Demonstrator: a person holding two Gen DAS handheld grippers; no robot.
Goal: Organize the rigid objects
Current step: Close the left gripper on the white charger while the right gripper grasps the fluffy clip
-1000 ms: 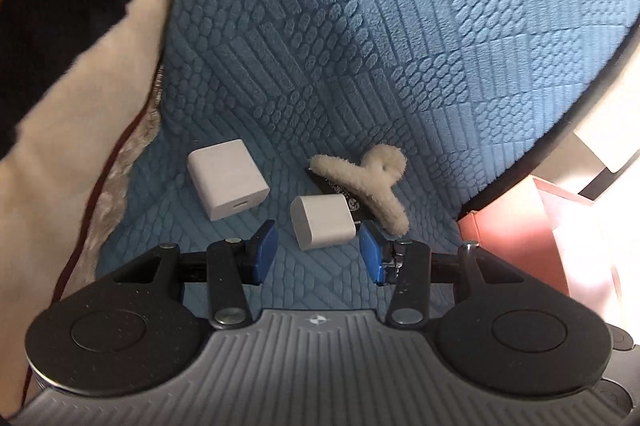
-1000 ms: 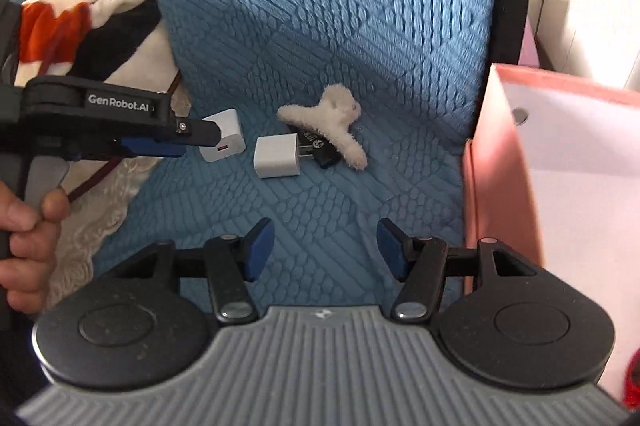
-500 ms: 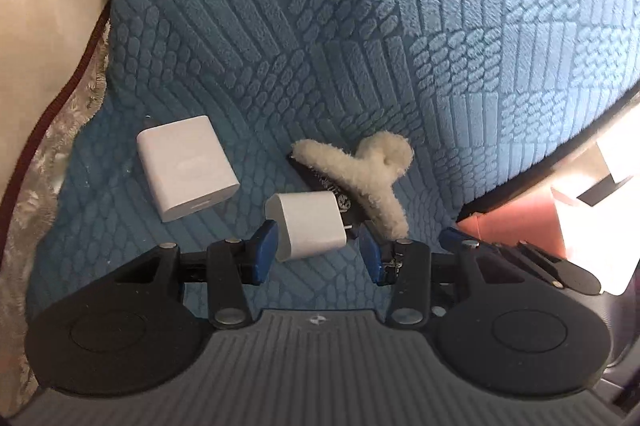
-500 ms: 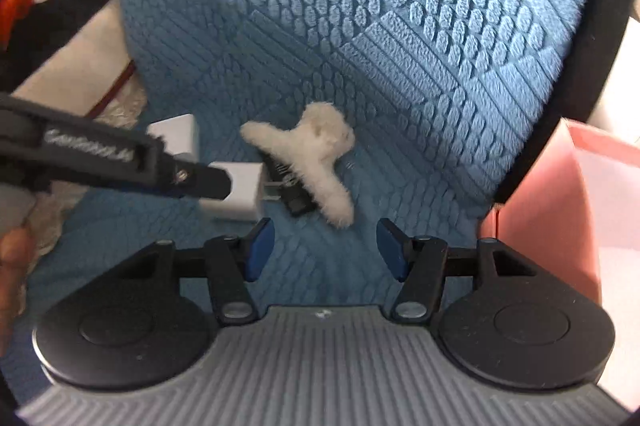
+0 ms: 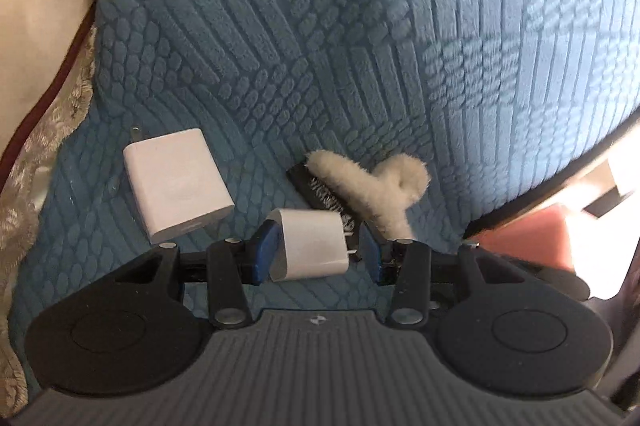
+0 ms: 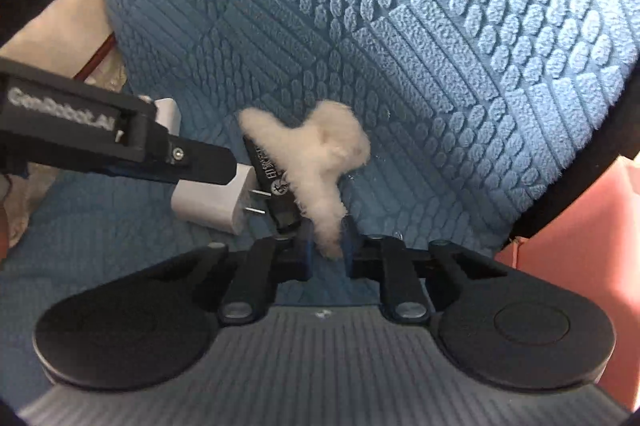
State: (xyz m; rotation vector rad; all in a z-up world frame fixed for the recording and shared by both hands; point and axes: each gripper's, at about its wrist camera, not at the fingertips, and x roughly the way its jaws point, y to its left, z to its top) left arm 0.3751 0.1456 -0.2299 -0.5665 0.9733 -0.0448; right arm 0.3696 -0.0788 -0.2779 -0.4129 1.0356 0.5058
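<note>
A small white charger (image 5: 310,244) with metal prongs sits between the blue pads of my left gripper (image 5: 316,252); the left pad touches it and the prongs reach the right pad. It also shows in the right wrist view (image 6: 212,202). A larger white charger (image 5: 178,186) lies to its left on the blue cushion (image 5: 360,46). A fuzzy cream hair claw (image 6: 316,162) lies over a flat black item (image 6: 272,186). My right gripper (image 6: 326,250) has its pads closed around the claw's near end.
A pink box (image 6: 576,266) stands at the right past the cushion's dark edge. Cream fabric with a lace border (image 5: 40,146) lies at the left. My left gripper's arm (image 6: 100,142) crosses the right wrist view from the left.
My left gripper moved forward until the small charger sat between its pads. My right gripper moved in on the hair claw and closed from wide open onto its near end.
</note>
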